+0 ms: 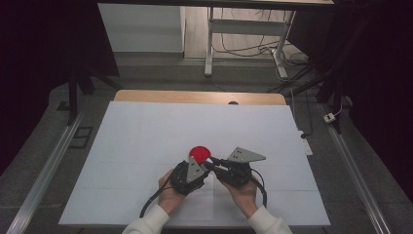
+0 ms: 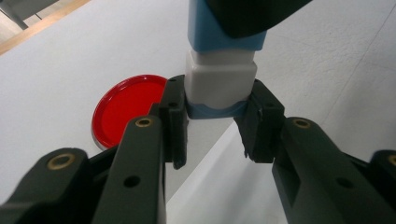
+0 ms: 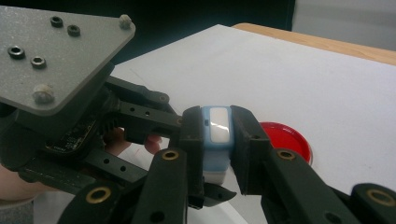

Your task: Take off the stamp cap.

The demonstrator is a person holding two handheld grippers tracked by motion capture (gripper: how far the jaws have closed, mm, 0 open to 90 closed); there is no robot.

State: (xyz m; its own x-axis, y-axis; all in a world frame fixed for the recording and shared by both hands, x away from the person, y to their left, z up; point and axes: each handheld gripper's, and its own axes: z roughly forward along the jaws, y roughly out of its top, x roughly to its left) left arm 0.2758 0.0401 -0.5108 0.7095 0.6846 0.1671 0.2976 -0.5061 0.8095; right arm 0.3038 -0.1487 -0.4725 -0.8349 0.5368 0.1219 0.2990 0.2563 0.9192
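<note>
Table point(image 1: 146, 146): one white work surface, under both grippers; a bare wooden edge shows at its far side.
Left gripper point(image 1: 204, 165): one, with a grey three-cornered plate on top; its jaws are pressed onto the white lower part of the stamp, one pad on each opposite flat side, as the left gripper view shows.
Right gripper point(image 1: 210, 162): one, also with a grey plate; its jaws pinch the blue upper part of the stamp, meeting the left gripper tip to tip near the table's middle.
Red lid point(image 1: 199, 153): one, a shallow round disc with a raised rim, lying flat just beyond the fingertips of both grippers; untouched.
Stamp point(image 2: 220, 77): one, a small blocky self-inking stamp, blue top section point(image 3: 216, 128) over a white base, held off the table between the two grippers.
Handling, judged: light and rigid moulded plastic; the smooth faces may slip under a weak squeeze, and the two sections look made to slide or pull apart, so an uneven pull could jerk them free.
Where to hold, judged: on the flat opposite sides of each section, one gripper per section, as now.
Hands point(image 1: 170, 197): two, with white sleeves, behind the grippers.
</note>
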